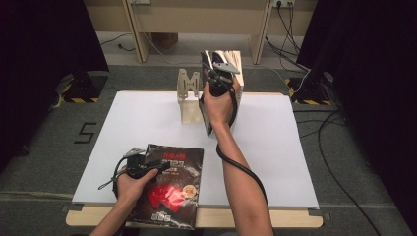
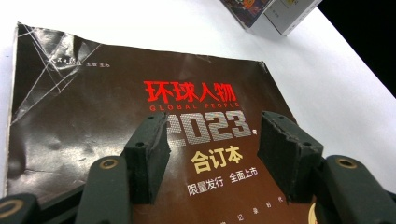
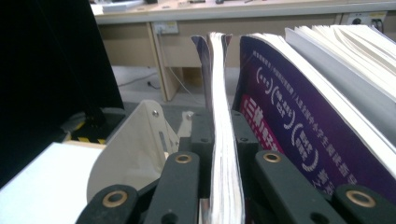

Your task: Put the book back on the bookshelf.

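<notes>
Right gripper: squeezing a thin book upright, beside the stand near the board's far edge.
Left gripper: hanging open over the magazine at the near edge.
Left to do: magazine is waiting, I think.

A recording room in a lab or office is shown. The white-topped table is placed on grey carpet, where the number 5 is marked in black tape. Black curtains are hung at both sides, stand feet with hazard tape are seen, and cables are laid toward wall sockets.
</notes>
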Action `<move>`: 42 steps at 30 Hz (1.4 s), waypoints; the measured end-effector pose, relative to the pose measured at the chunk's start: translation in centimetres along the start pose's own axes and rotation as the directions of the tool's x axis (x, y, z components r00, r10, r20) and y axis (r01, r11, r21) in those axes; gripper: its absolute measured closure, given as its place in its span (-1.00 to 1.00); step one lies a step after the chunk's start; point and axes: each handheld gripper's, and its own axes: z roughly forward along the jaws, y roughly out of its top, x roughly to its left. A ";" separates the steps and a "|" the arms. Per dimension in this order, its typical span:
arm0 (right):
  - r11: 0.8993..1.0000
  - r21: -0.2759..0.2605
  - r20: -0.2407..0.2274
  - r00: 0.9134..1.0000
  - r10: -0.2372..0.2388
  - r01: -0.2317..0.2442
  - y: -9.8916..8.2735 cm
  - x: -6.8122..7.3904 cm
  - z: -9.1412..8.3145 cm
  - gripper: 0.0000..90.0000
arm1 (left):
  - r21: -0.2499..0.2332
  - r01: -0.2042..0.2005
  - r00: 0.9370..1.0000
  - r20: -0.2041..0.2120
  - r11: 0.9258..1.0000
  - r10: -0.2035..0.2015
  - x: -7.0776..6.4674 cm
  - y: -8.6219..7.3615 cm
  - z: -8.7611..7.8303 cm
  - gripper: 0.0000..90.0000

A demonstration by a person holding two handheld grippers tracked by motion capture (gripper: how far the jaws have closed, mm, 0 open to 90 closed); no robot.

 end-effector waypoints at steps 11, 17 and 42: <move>0.997 0.078 0.038 0.999 0.007 -0.010 0.6 -0.2 -1.5 0.68 | 0.005 -0.003 1.000 0.001 1.000 0.003 0.0 -0.2 0.2 -0.07; 0.997 0.074 0.060 0.998 -0.012 0.007 -0.5 -0.6 -2.6 0.58 | -0.005 -0.003 1.000 0.000 1.000 0.003 0.0 -0.3 0.1 -0.07; 0.982 0.145 0.071 0.991 0.115 -0.125 -2.7 -2.9 -5.8 0.50 | -0.024 -0.002 1.000 -0.001 1.000 0.002 0.3 -0.4 -0.1 -0.05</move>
